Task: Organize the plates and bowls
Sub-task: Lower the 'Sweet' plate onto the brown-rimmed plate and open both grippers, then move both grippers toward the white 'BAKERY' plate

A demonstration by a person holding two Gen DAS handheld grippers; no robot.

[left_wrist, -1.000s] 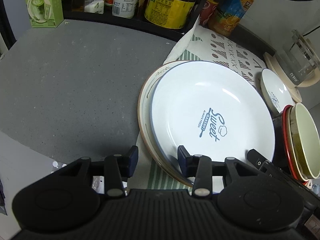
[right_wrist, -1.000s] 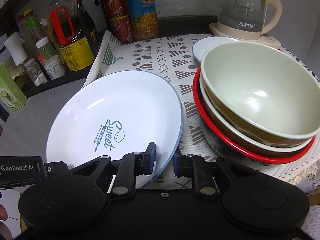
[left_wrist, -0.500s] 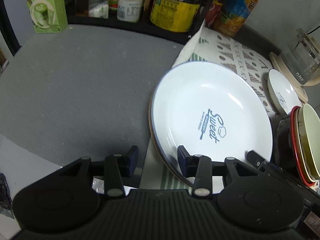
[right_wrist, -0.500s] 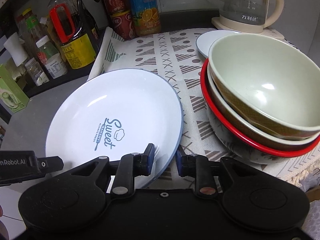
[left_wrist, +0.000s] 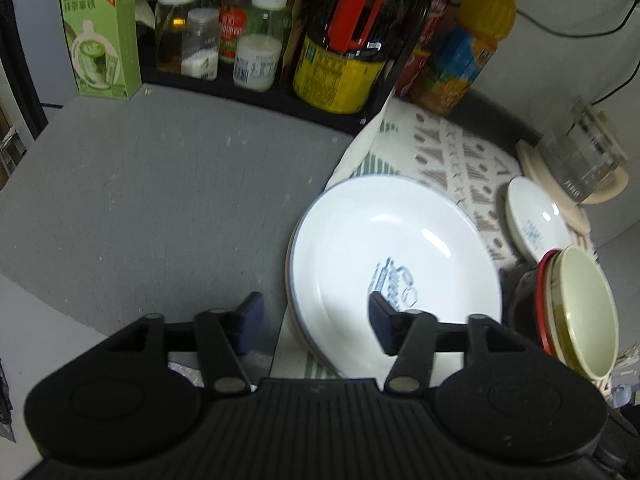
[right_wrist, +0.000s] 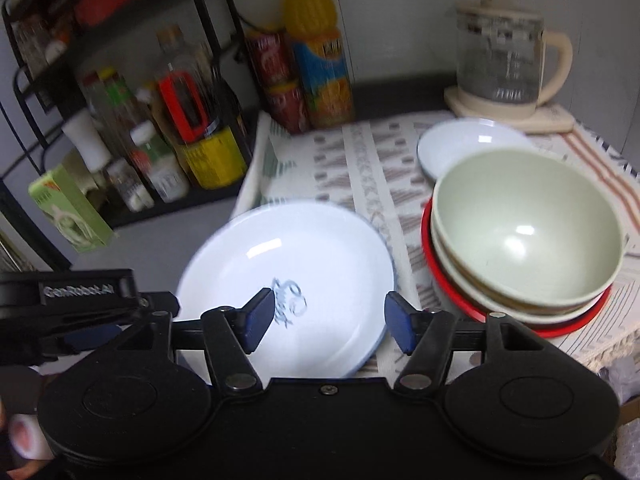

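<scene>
My left claw (left_wrist: 316, 326) and right claw (right_wrist: 328, 322) both stand wide with nothing gripped; their jaws have just been opening, clear above the white plate (left_wrist: 394, 264). The plate lies on another plate whose brown rim (left_wrist: 289, 280) shows at its left edge, on the patterned cloth (right_wrist: 360, 160) over the grey desk (left_wrist: 160, 200). Right of the plate stands the stack of bowls (right_wrist: 524, 236). Beyond the plate, to its right, lies a small white dish (left_wrist: 536, 224); behind that, a glass kettle (right_wrist: 500, 64).

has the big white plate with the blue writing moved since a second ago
Yes. The white plate slid left until it covers the brown-rimmed plate beneath, which earlier stuck out widely on the left. Both grippers have just been opening, nothing between their fingers.
</scene>
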